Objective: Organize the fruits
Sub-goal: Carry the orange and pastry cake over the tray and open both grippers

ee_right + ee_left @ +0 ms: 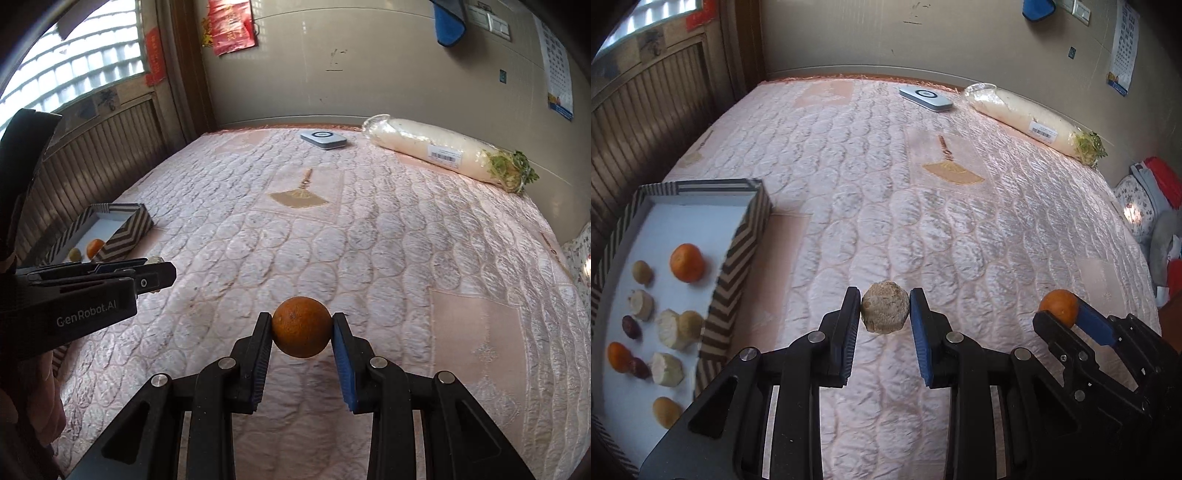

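My left gripper (pixel 885 308) is shut on a rough beige round fruit (pixel 885 312) and holds it over the pink quilted bed, just right of the striped box (pixel 738 254). The box holds oranges (pixel 686 263), pale cut chunks (pixel 666 368), small tan fruits and dark red dates on its white floor. My right gripper (pixel 302 326) is shut on an orange (pixel 301 326). It also shows in the left wrist view (pixel 1067 314) at the lower right, with the orange (pixel 1058 306) in it. The left gripper (pixel 155 275) shows side-on in the right wrist view.
A long wrapped white radish (pixel 1030 122) lies along the far right of the bed by the wall. A flat grey device (pixel 925 98) lies at the far edge. Wooden panelling runs along the left. Clothes (pixel 1152 206) are piled off the bed's right side.
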`<move>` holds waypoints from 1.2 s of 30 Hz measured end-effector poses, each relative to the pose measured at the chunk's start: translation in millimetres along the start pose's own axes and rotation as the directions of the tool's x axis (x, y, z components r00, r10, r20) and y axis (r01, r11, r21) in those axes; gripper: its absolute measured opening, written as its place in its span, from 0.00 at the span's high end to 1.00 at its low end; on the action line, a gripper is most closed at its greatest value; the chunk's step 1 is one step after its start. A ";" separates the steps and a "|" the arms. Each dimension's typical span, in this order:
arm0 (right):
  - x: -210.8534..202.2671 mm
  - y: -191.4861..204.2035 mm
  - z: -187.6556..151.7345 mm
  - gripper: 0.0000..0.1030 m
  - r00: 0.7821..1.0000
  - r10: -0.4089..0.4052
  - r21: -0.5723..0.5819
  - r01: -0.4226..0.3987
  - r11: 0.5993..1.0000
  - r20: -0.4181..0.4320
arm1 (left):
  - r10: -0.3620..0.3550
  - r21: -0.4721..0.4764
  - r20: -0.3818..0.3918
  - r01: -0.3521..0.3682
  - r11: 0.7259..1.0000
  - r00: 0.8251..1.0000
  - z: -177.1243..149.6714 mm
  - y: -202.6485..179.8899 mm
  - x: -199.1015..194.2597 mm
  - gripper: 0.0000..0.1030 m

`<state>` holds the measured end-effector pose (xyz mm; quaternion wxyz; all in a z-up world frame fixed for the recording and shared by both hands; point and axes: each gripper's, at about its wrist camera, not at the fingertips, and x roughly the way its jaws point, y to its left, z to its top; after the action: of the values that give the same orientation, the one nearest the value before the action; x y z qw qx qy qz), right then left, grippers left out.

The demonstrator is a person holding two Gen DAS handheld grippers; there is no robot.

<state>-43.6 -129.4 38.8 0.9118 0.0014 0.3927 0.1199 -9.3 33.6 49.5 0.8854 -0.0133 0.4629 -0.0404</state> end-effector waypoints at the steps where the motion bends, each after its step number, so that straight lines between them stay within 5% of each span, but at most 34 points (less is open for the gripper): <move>1: 0.6 7.7 1.0 0.70 1.000 0.009 -0.010 -0.009 1.000 0.002 | 0.021 -0.003 0.012 -0.021 1.000 1.000 -2.7 7.0 -3.6 0.74; 22: 22.6 168.4 27.2 0.70 0.983 0.184 -0.252 -0.184 0.950 -0.024 | 0.204 -0.204 0.062 -0.188 0.961 0.977 -36.0 157.2 -49.4 0.74; 36: 39.7 240.9 32.5 0.70 0.969 0.238 -0.363 -0.247 0.899 -0.070 | 0.247 -0.287 0.035 -0.227 0.931 0.968 -50.1 208.7 -53.8 0.74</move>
<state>-46.4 116.3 56.2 0.8690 -0.1223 0.3707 0.3041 -68.6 246.8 52.3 0.8886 -0.0844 0.4306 0.1335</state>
